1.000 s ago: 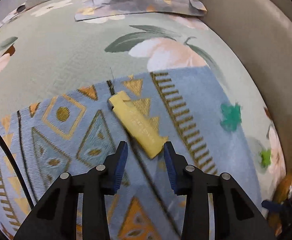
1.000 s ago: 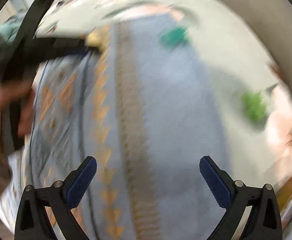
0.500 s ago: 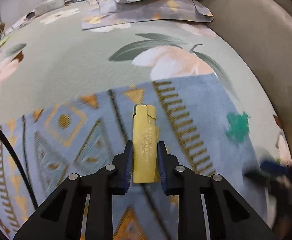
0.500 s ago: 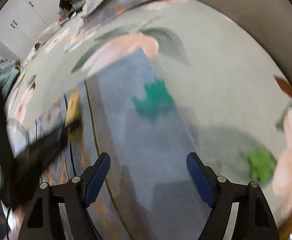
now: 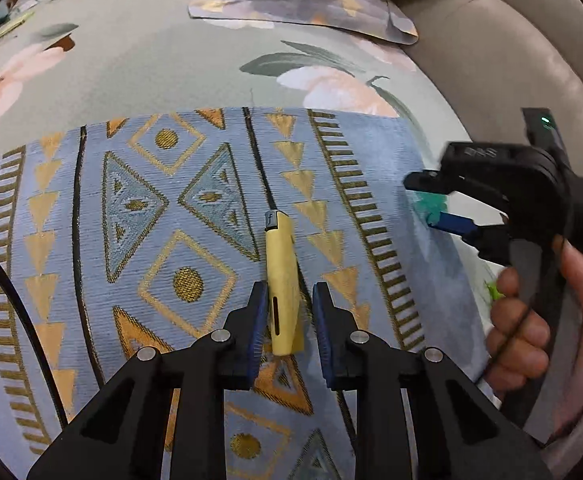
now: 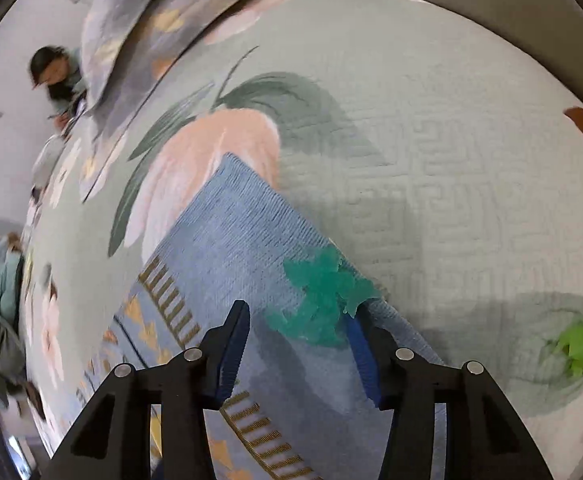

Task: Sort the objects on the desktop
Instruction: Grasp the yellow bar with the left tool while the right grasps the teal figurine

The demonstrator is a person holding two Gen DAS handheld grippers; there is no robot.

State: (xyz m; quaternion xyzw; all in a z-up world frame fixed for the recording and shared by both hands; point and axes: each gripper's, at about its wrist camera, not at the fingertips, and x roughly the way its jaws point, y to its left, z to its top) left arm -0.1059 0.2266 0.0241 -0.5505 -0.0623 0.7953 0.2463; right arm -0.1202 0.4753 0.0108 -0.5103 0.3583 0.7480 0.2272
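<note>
One yellow lighter sits between the jaws of the left gripper, its metal-capped end pointing to the far side over the blue patterned mat. The jaws are nearly closed around it; the left pad lies against its side, while a thin gap shows at the right pad, so a firm pinch cannot be confirmed from this view.

The right gripper comes down at the mat's right edge, held in one hand. Its jaws are closing, about half open, with one teal crumpled piece between them; the right pad touches its edge and the left pad stands clear of it.

One bright green crumpled piece lies well apart to the right, off the mat on the floral bedspread. Two patterned pillows lie at the far end of the bed
</note>
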